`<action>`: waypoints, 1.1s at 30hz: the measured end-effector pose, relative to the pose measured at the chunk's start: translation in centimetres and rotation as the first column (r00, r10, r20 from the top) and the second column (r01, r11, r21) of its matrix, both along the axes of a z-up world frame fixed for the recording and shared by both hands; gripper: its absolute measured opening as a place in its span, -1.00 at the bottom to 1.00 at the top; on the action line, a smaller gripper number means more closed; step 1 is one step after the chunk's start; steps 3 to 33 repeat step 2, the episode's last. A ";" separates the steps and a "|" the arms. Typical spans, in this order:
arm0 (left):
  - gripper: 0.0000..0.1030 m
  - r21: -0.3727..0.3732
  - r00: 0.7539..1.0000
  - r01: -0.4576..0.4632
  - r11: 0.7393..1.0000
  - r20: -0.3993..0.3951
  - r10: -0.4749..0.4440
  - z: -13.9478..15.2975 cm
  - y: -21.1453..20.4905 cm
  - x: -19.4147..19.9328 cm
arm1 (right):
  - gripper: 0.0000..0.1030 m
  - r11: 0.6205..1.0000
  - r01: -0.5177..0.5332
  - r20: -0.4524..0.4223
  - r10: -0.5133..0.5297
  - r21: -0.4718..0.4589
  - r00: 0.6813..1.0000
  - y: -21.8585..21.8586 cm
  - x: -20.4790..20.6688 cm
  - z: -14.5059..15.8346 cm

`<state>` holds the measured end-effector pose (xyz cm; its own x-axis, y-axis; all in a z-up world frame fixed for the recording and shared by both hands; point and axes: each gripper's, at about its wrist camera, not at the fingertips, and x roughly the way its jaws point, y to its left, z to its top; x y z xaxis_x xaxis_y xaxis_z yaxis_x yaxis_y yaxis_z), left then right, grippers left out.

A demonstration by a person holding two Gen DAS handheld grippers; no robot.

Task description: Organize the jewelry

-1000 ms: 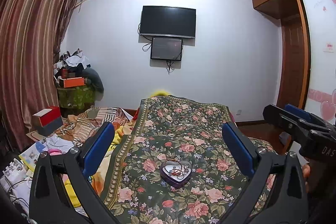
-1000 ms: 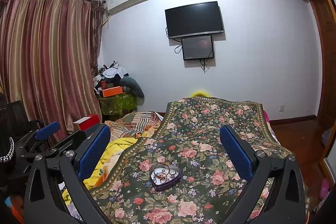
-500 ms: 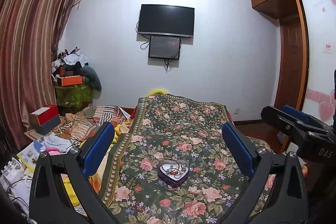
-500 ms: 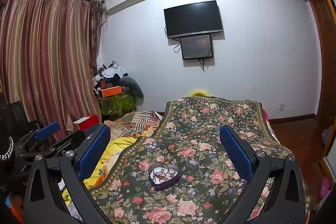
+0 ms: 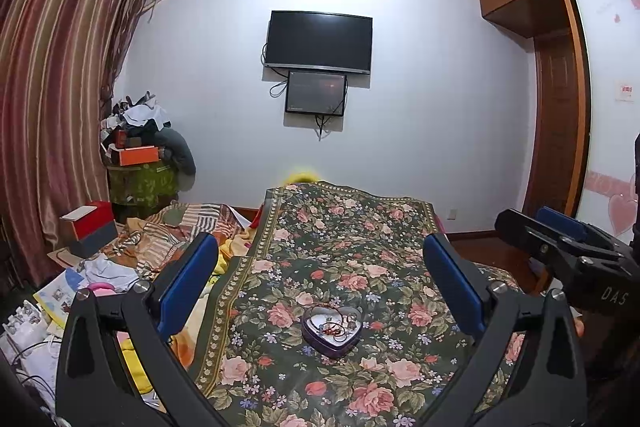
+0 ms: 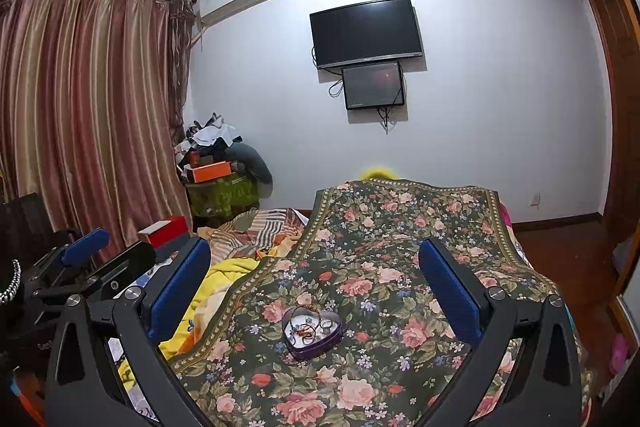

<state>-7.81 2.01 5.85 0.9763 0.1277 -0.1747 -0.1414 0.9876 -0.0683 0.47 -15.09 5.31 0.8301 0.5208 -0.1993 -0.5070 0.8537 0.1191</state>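
Left wrist view: left gripper (image 5: pixel 320 283) fingers spread wide, nothing between them; it hovers above the bed.
Heart tin: one purple heart-shaped tin (image 5: pixel 332 327) sits open on the floral bedspread (image 5: pixel 352 227), near the middle of the near end, framed between the fingers in both views.
Jewelry: small jewelry pieces (image 5: pixel 334 325) lie tangled inside the tin. A reddish cord or chain and what look like a ring or two; too small to count exactly.
Outside the tin: no loose pieces that I can make out on the spread.
Right wrist view: right gripper (image 6: pixel 314 285) fingers also spread, empty, hovering; the same tin (image 6: pixel 311 331) sits below and ahead.
Stage: fits either sorting about to start from the tin or pieces already gathered into it; can't tell which.
Doing it well: approach from above, slow; pinch one piece at a time so the tangle doesn't drag others out; tin is light, likely slides on soft bedding, so steady it with the other gripper.
Counts: tins 1, grippers 2, bedspread 1, jewelry several, unclear.
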 end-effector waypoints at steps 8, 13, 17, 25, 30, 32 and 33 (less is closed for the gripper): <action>0.99 -0.001 1.000 0.000 1.000 -0.004 0.000 0.0 0.0 0.1 | 1.00 1.000 0.001 -0.003 -0.001 0.000 1.000 0.0 0.0 -0.1; 0.99 -0.001 1.000 0.000 1.000 -0.004 0.000 0.0 0.0 0.1 | 1.00 1.000 0.001 -0.003 -0.001 0.000 1.000 0.0 0.0 -0.1; 0.99 -0.001 1.000 0.000 1.000 -0.004 0.000 0.0 0.0 0.1 | 1.00 1.000 0.001 -0.003 -0.001 0.000 1.000 0.0 0.0 -0.1; 0.99 -0.001 1.000 0.000 1.000 -0.004 0.000 0.0 0.0 0.1 | 1.00 1.000 0.001 -0.003 -0.001 0.000 1.000 0.0 0.0 -0.1; 0.99 -0.001 1.000 0.000 1.000 -0.004 0.000 0.0 0.0 0.1 | 1.00 1.000 0.001 -0.003 -0.001 0.000 1.000 0.0 0.0 -0.1; 0.99 -0.001 1.000 0.000 1.000 -0.004 0.000 0.0 0.0 0.1 | 1.00 1.000 0.001 -0.003 -0.001 0.000 1.000 0.0 0.0 -0.1; 0.99 -0.001 1.000 0.000 1.000 -0.004 0.000 0.0 0.0 0.1 | 1.00 1.000 0.001 -0.003 -0.001 0.000 1.000 0.0 0.0 -0.1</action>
